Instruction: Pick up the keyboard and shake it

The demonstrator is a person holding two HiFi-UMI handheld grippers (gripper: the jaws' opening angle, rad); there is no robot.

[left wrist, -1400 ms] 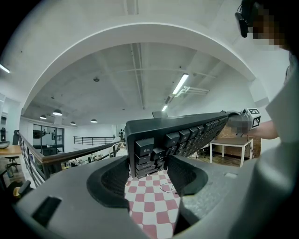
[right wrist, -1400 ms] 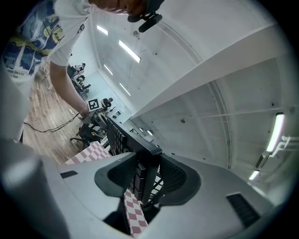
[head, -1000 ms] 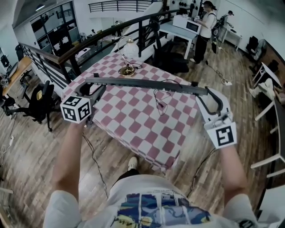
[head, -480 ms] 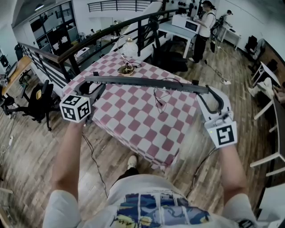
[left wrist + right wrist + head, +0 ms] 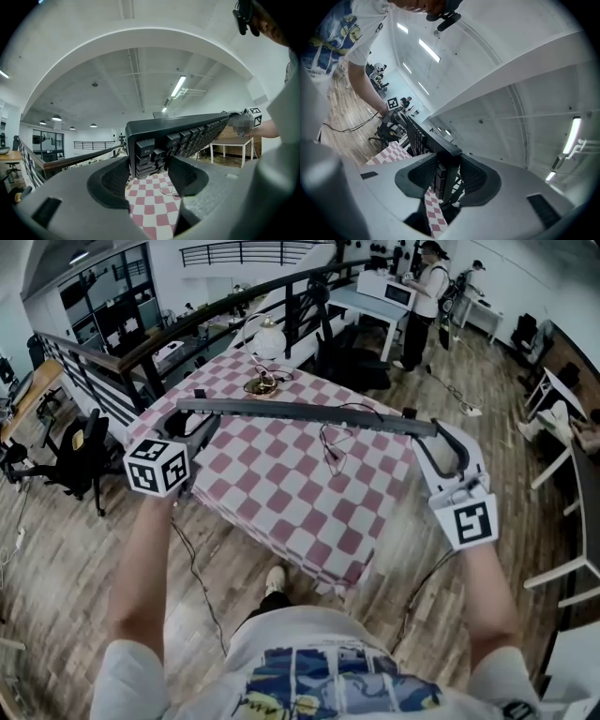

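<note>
A long dark keyboard [image 5: 309, 413] hangs in the air above the checked table, seen edge-on in the head view. My left gripper [image 5: 200, 424] is shut on its left end, my right gripper [image 5: 429, 433] on its right end. In the left gripper view the keyboard [image 5: 187, 136] stands tilted on edge with its keys facing the camera, its Esc end clamped between the left gripper's [image 5: 149, 161] pads. From the right gripper view the keyboard [image 5: 417, 136] runs away toward the far hand, its near end pinched in the right gripper [image 5: 447, 180].
Below lies a table with a pink-and-white checked cloth [image 5: 281, 498], bearing a white lamp [image 5: 270, 338], a brass dish [image 5: 265, 386] and a loose cable [image 5: 333, 442]. A dark railing [image 5: 141, 352] runs behind it. An office chair [image 5: 80, 451] stands left; people [image 5: 424, 292] stand far back.
</note>
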